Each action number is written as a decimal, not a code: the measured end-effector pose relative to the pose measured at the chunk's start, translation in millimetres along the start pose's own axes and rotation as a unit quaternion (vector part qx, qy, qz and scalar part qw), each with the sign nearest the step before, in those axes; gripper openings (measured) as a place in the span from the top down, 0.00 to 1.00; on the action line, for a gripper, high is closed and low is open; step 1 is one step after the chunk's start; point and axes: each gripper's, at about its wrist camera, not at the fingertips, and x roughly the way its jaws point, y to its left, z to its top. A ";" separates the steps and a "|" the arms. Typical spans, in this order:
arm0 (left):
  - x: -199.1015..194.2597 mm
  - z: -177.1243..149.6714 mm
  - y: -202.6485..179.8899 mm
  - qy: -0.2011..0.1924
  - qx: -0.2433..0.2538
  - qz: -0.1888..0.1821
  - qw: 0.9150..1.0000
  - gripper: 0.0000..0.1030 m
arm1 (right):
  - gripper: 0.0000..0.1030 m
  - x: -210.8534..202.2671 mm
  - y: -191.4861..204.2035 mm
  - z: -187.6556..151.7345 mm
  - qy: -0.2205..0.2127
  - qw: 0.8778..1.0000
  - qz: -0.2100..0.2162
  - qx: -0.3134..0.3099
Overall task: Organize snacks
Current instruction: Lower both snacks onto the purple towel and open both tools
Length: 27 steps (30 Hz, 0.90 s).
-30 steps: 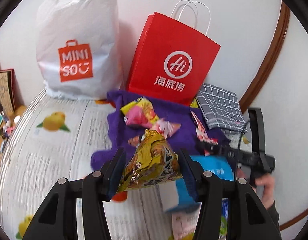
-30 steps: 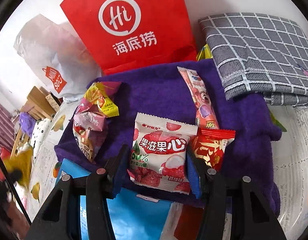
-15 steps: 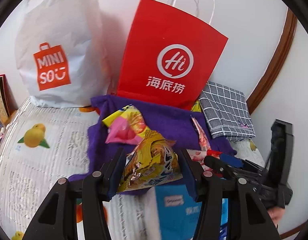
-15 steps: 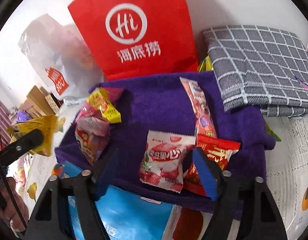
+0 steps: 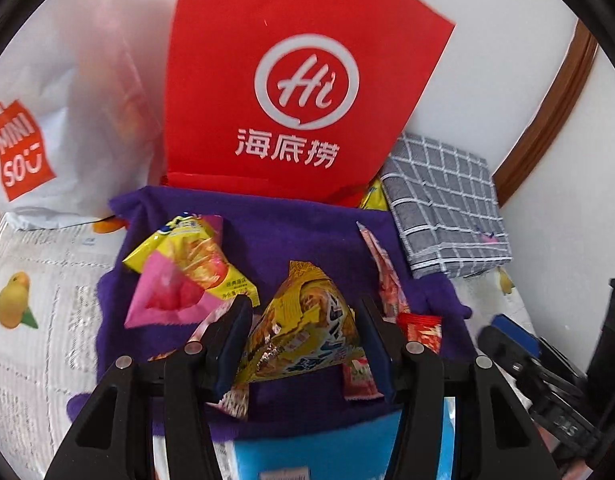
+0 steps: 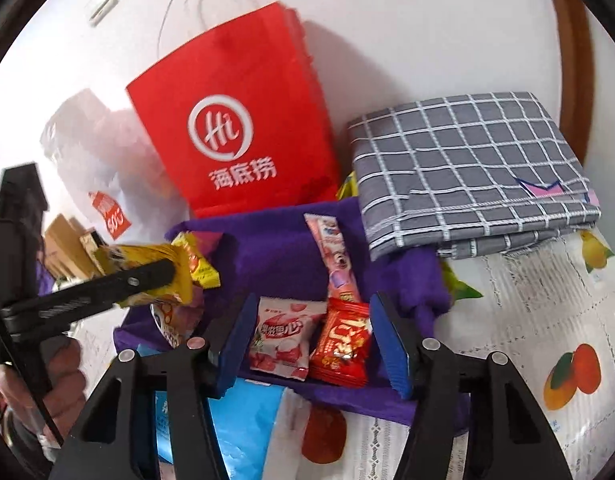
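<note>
My left gripper [image 5: 303, 308] is shut on a crinkled yellow snack packet [image 5: 307, 340] and holds it above the purple cloth [image 5: 299, 232]. From the right wrist view the left gripper [image 6: 163, 276] comes in from the left with that packet. My right gripper [image 6: 312, 304] hovers above the cloth's near edge; its jaws are closing and the pads touch nothing. Below it lie a white-and-pink strawberry packet [image 6: 283, 336] and a red packet [image 6: 341, 344]. A long pink stick packet [image 6: 335, 256] lies behind them. Yellow and pink packets [image 5: 187, 264] lie at the cloth's left.
A red paper bag [image 5: 299, 80] stands behind the cloth against the wall, with a white plastic bag [image 5: 47, 120] to its left. A folded grey checked cloth [image 6: 467, 160] lies at the right. A blue packet [image 6: 243, 432] lies near me on the fruit-print tablecloth [image 6: 547, 320].
The left gripper carried the yellow packet forward over the purple cloth, toward the red bag. The right gripper let go of the strawberry packet, spread wide, rose and narrowed again.
</note>
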 end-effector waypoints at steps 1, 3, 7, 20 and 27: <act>5.3 0.4 -0.9 0.005 0.001 0.005 1.000 0.50 | 0.43 -0.7 -3.1 -1.0 0.002 1.000 -0.001 0.005; 14.9 0.5 -1.8 0.012 0.001 0.007 1.000 0.50 | 0.43 -0.4 -8.1 -2.4 0.004 1.000 0.000 0.015; 24.2 3.3 -7.6 0.014 0.013 0.019 1.000 0.50 | 0.43 -2.8 -13.6 -1.6 0.001 1.000 0.002 0.027; 10.3 5.2 -9.0 0.012 0.018 0.017 1.000 0.24 | 0.43 -4.0 -7.0 -2.2 -0.003 1.000 0.008 0.016; -23.8 -20.1 19.1 0.002 -0.004 0.001 1.000 0.24 | 0.46 -10.6 -5.4 -1.2 -0.015 1.000 0.012 0.013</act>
